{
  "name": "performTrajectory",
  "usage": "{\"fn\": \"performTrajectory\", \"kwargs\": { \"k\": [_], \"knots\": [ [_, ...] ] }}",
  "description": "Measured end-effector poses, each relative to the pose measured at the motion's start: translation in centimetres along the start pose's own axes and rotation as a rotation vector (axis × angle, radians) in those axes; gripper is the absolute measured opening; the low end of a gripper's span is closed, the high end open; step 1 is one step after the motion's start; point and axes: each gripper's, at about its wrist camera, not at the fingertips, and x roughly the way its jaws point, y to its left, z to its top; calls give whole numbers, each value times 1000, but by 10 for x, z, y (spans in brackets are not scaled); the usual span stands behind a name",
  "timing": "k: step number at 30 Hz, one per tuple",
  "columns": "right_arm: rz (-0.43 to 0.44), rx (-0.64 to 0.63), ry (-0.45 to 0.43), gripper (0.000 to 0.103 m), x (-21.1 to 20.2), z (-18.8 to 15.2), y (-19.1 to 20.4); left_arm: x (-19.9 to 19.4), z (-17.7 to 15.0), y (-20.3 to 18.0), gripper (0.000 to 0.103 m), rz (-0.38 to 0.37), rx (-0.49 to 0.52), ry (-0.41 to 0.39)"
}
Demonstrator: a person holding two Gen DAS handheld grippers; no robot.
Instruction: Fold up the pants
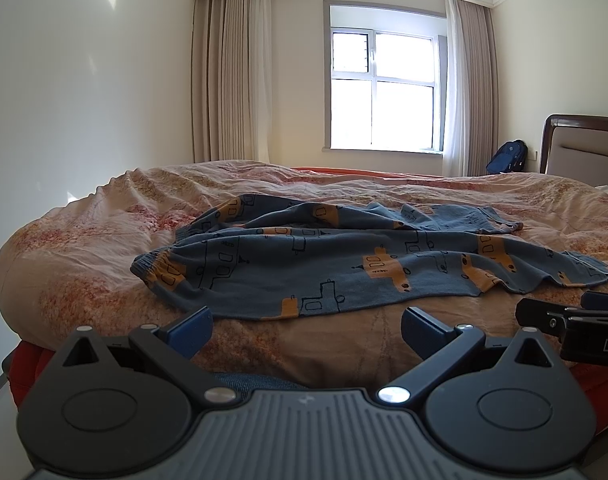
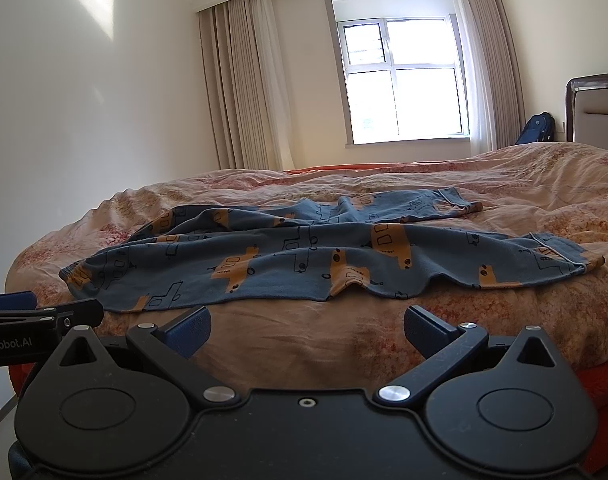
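The pants are being shown spread across the near part of the bed, waistband to the left, leg hems to the right, w/ the far leg bunched and wrinkled behind the near one. No fold is being seen yet, so the task is being judged as at its very start: approach before the first grasp.

The left gripper is being held just short of the near edge of the fabric, jaws wide apart, nothing between them. The right gripper is being held the same way, spread and empty, near the hem side.

Next move, as judged: each gripper is probably being lined up for a pinch, left at the waistband, right at a hem. Thin knit on a soft quilt is likely being hard to pick w/o catching the cover underneath.

The bed is being covered by a rumpled floral quilt. Beyond it, a bright window w/ drawn-back curtains, a headboard at right and a blue backpack by the wall are being seen.
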Motion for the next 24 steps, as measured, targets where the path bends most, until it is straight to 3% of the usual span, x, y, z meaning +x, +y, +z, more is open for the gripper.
{"fn": "performTrajectory", "kwargs": {
  "k": [24],
  "knots": [
    [6, 5, -3, 103, -2, 0, 1, -6, 0, -4, 103, -10, 0, -2]
  ]
}}
